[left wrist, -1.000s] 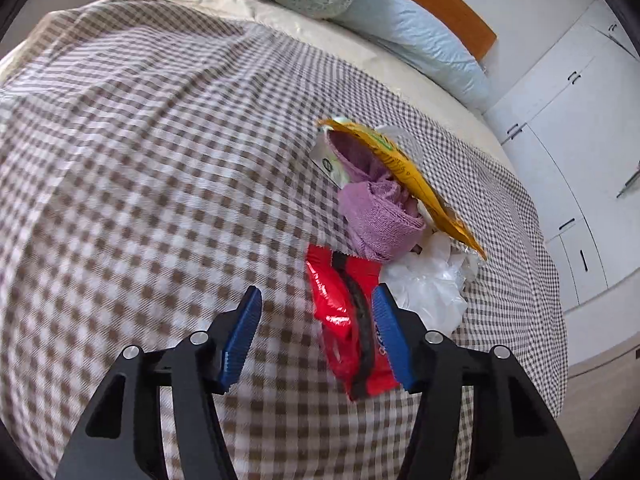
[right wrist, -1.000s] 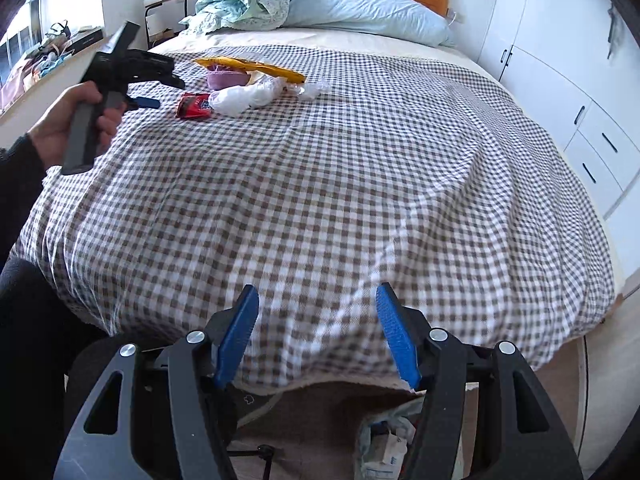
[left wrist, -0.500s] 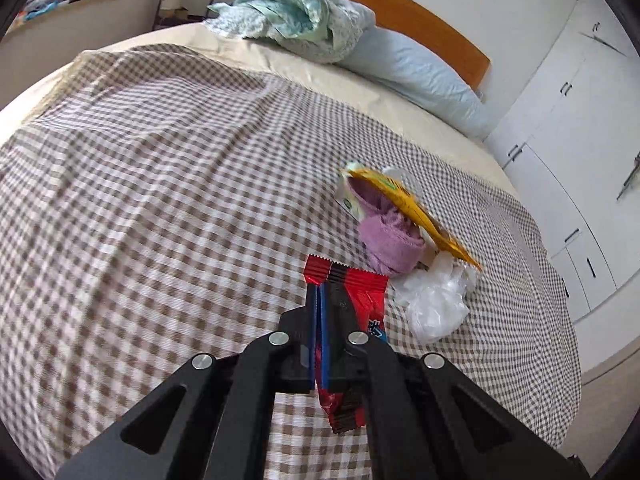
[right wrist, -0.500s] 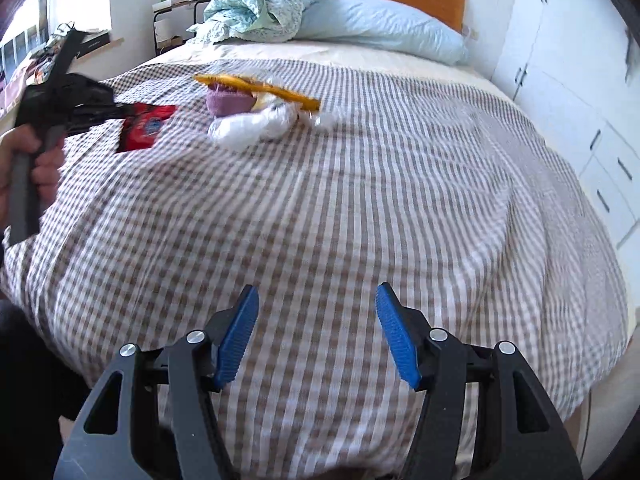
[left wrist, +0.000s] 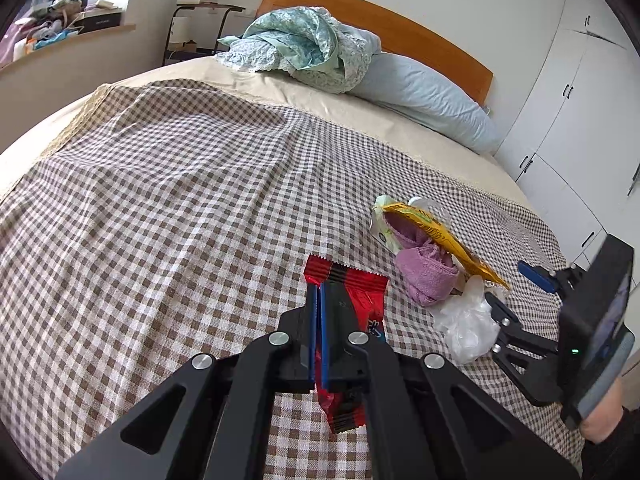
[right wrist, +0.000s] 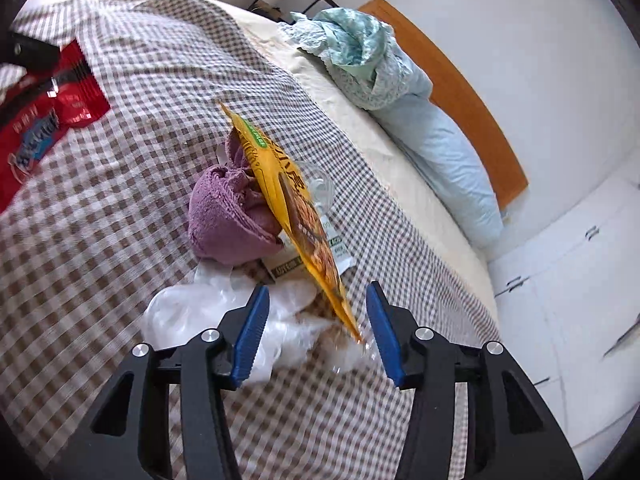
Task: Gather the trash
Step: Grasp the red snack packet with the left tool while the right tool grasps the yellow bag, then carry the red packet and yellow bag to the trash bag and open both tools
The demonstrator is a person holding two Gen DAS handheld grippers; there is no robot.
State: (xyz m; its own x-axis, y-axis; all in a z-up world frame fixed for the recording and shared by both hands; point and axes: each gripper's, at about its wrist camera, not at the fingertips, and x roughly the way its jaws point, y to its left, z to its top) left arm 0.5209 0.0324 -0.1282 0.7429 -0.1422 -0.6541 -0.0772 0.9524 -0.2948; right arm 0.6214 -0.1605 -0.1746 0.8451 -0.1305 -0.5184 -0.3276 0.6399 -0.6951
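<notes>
My left gripper (left wrist: 319, 330) is shut on a red snack wrapper (left wrist: 358, 300) and holds it above the checked bedspread (left wrist: 180, 200). The wrapper also shows at the left of the right wrist view (right wrist: 48, 120). My right gripper (right wrist: 316, 332) is open, its jaws either side of the lower end of a yellow snack bag (right wrist: 292, 208). That bag (left wrist: 440, 236) leans on a purple towel (right wrist: 228, 216). A crumpled clear plastic bag (right wrist: 192, 316) lies under the gripper, also seen in the left wrist view (left wrist: 466, 320). The right gripper shows at the right of the left wrist view (left wrist: 516, 288).
A white label wrapper (right wrist: 304, 264) lies under the yellow bag. A light blue pillow (left wrist: 424, 100) and a bundled green blanket (left wrist: 304, 48) lie at the wooden headboard (left wrist: 400, 32). White cabinets (left wrist: 572, 140) stand to the right of the bed. A cluttered sill (left wrist: 60, 20) is at the left.
My left gripper closed on the red wrapper and lifted it. My right gripper moved from the foot of the bed across to the trash pile, now straddling the yellow bag's end.
</notes>
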